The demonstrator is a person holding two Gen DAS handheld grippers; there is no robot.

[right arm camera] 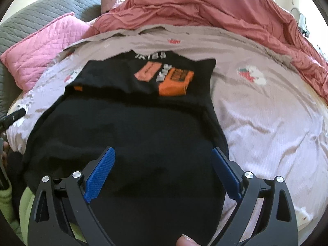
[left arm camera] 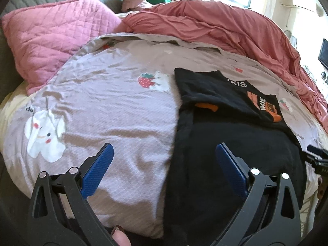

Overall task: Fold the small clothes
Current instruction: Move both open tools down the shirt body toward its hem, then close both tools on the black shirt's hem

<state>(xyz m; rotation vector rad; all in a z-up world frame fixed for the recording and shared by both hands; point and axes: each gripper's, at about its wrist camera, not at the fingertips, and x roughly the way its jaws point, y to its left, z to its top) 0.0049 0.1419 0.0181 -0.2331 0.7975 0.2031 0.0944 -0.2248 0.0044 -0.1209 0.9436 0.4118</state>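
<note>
A small black garment (left arm camera: pixel 231 143) with orange and white print lies flat on the bed cover (left arm camera: pixel 114 110), its near part folded over the printed part. In the right wrist view the garment (right arm camera: pixel 131 135) fills the middle, with the print at the far end. My left gripper (left arm camera: pixel 164 153) is open and empty, above the garment's left edge. My right gripper (right arm camera: pixel 163 157) is open and empty, above the garment's near half. The right gripper's tip shows at the right edge of the left wrist view (left arm camera: pixel 316 153); the left one's shows at the left edge of the right wrist view (right arm camera: pixel 14 115).
The bed cover (right arm camera: pixel 266 110) is lilac-grey with strawberry and bear prints. A pink quilted pillow (left arm camera: pixel 55 34) lies at the far left. A bunched salmon duvet (left arm camera: pixel 225 22) runs along the far and right side. A grey quilted headboard (right arm camera: pixel 41 14) stands behind.
</note>
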